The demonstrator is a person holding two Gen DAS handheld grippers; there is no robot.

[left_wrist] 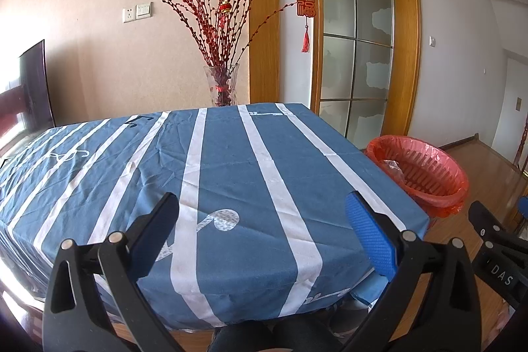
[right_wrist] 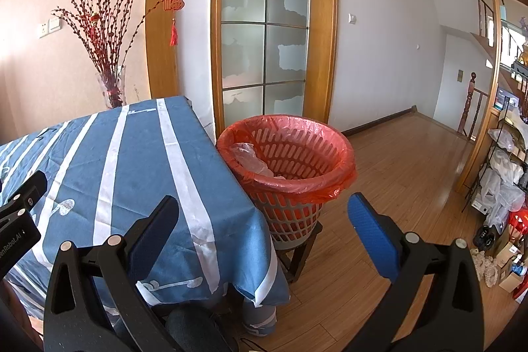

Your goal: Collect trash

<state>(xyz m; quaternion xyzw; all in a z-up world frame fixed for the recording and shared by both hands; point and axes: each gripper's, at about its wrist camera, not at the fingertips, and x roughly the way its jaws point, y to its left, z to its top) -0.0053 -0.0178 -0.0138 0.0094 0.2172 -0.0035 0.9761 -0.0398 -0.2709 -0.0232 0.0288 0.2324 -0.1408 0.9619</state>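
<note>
The left wrist view looks from the near edge of the desk (left_wrist: pixel 231 160) across its top toward the far wall. The right wrist view sits off the desk's right corner, facing the red bin (right_wrist: pixel 290 160) beside it. Both views share the desk, bin and vase of red branches (left_wrist: pixel 222 81).

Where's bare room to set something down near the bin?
Tablecloth is bare from the vase at the far edge to the near edge. Wood floor right of the basket is open. Shelf corner is crowded.

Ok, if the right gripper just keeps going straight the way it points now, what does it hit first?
Probably the red-lined trash basket: the open right gripper points at its near wall, just past the tablecloth corner. Depth is hard to judge.
</note>
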